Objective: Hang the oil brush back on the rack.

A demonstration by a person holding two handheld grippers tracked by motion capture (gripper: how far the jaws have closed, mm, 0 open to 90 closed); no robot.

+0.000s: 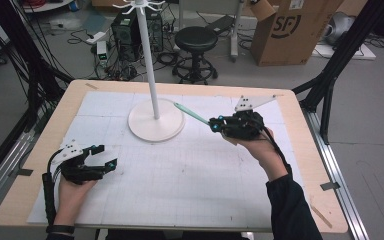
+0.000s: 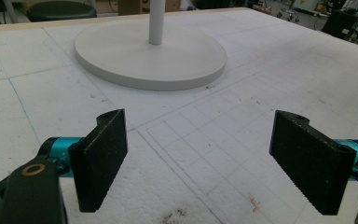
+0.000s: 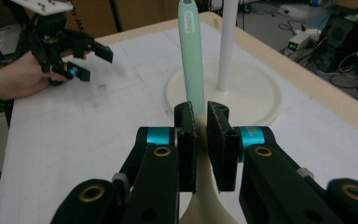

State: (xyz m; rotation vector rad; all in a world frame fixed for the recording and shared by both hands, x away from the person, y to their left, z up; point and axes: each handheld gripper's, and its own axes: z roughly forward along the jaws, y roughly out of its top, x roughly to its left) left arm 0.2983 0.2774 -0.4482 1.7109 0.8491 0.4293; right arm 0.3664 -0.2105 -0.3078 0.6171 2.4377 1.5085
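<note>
my right gripper (image 1: 215,124), centre-right of the frame, pinches a mint-handled spoon (image 1: 191,114) aimed at the white stand (image 1: 156,120), which it could strike; my left gripper (image 1: 104,157) gapes wide, lower left.

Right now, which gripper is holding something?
The right gripper: its jaws are shut on a mint-green spoon pointing toward the white stand. The left gripper sits open, nothing between its jaws.

Spoon (image 3: 189,51): mint-green handle, cream bowl end
Stand (image 1: 156,120): white
Mat (image 1: 180,175): white, faint grid
Grippers (image 1: 100,159): black, teal accents
Table rim (image 1: 55,125): pale wood
</note>
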